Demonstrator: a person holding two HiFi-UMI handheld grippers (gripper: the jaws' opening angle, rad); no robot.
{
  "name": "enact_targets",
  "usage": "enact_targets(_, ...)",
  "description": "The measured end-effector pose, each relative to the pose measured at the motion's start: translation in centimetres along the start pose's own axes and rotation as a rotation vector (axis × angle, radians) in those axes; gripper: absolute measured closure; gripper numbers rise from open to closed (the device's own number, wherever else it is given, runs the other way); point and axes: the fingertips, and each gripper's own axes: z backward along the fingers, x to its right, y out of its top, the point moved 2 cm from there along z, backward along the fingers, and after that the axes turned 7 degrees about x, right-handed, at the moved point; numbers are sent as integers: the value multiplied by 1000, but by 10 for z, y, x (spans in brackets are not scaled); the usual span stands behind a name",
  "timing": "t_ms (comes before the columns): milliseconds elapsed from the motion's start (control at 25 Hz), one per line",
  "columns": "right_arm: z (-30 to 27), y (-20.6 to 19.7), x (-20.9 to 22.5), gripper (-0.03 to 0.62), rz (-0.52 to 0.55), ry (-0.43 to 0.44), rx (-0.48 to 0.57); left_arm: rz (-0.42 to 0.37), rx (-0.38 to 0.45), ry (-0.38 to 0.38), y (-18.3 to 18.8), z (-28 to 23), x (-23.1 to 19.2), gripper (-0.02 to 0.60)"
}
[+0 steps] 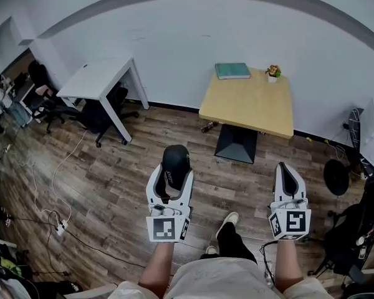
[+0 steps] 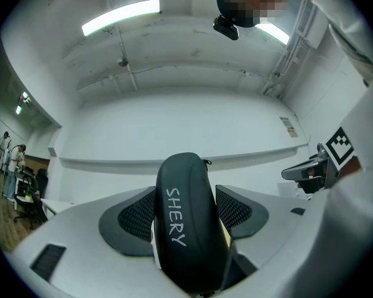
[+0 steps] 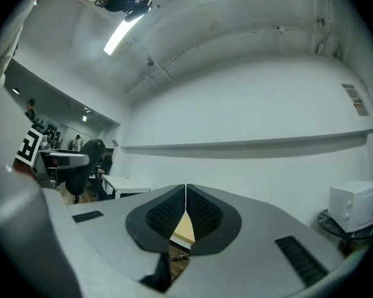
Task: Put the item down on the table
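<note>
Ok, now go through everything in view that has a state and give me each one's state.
Left claw: shut on the black case.
Black case: closed, held off the wooden table.
Right claw: shut, nothing in it.
Green book: closed, lying flat at the table's far edge.
Potted plant: upright on the table, apart from the book.
</note>
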Motion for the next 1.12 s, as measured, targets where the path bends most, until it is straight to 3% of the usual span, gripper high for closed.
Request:
enact_targets(400, -44, -27, 33, 576, -28, -23, -41, 12, -10, 18, -19, -54, 0, 279)
enact_targets(1120, -190, -91, 127, 576, -90, -86, -49, 12, -37, -48, -95, -237, 22, 279)
